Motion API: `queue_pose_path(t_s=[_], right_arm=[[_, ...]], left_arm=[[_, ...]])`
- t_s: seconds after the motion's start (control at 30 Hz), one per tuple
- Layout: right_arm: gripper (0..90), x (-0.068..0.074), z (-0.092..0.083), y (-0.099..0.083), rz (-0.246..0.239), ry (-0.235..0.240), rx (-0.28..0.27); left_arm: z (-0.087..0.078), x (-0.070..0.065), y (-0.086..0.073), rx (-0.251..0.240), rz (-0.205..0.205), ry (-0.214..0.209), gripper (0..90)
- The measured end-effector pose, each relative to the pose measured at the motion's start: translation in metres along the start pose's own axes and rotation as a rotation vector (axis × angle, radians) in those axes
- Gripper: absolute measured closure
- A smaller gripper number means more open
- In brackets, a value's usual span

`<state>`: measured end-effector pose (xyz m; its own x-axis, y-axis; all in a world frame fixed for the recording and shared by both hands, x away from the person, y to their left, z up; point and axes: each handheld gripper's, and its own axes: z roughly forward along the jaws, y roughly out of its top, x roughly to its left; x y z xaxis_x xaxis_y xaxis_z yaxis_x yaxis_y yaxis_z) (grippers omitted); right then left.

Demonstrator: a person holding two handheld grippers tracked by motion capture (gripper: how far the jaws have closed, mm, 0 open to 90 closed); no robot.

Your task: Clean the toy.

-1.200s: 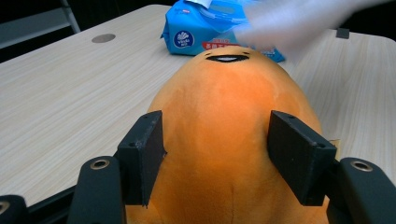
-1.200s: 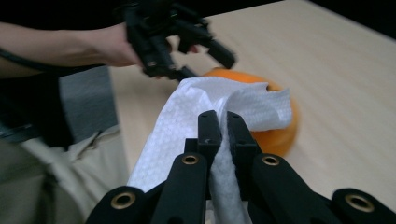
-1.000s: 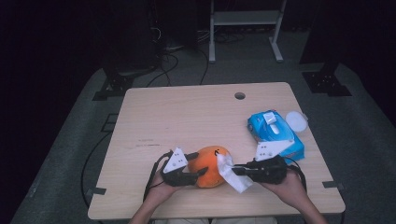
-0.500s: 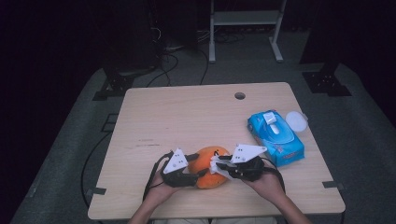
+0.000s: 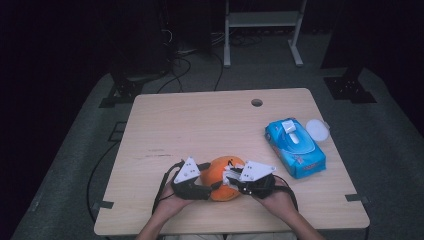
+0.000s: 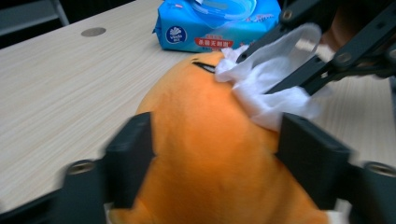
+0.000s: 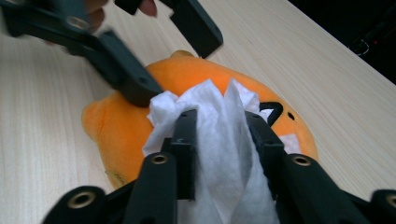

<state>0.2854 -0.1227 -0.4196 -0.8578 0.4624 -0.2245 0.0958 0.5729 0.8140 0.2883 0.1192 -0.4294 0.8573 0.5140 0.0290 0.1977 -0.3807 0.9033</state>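
High view: blue wipes pack (image 5: 295, 147), label illegible

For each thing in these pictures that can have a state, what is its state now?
Orange plush toy: lying on the table, between the left gripper's fingers.
White wipe: bunched, pinched by the right gripper, pressed on the toy.
Blue wipes pack: lying flat, lid flipped open.
Left gripper: fingers have just been opening, toy between them.
Right gripper: shut on the wipe.
Table: bare wood around these things.
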Motion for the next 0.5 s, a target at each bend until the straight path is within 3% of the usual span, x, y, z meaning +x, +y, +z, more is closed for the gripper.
queue_pose_path(t_s=[0.13,0.2,0.37,0.5], right_arm=[[75.8,-0.006,0.0,-0.002,0.061,0.012,-0.011],[78.2,-0.008,-0.002,-0.003,0.082,0.009,-0.01],[80.6,-0.016,-0.012,-0.005,0.111,-0.007,-0.02],[80.8,-0.032,-0.022,-0.019,0.161,-0.037,0.007]], left_arm=[[0.002,-0.007,0.0,0.043,0.028,-0.011,19.5],[0.007,-0.009,-0.003,0.075,0.052,0.007,20.6],[0.008,-0.008,-0.003,0.072,0.066,0.016,24.4],[0.006,-0.002,-0.006,0.075,0.052,0.017,27.8]])
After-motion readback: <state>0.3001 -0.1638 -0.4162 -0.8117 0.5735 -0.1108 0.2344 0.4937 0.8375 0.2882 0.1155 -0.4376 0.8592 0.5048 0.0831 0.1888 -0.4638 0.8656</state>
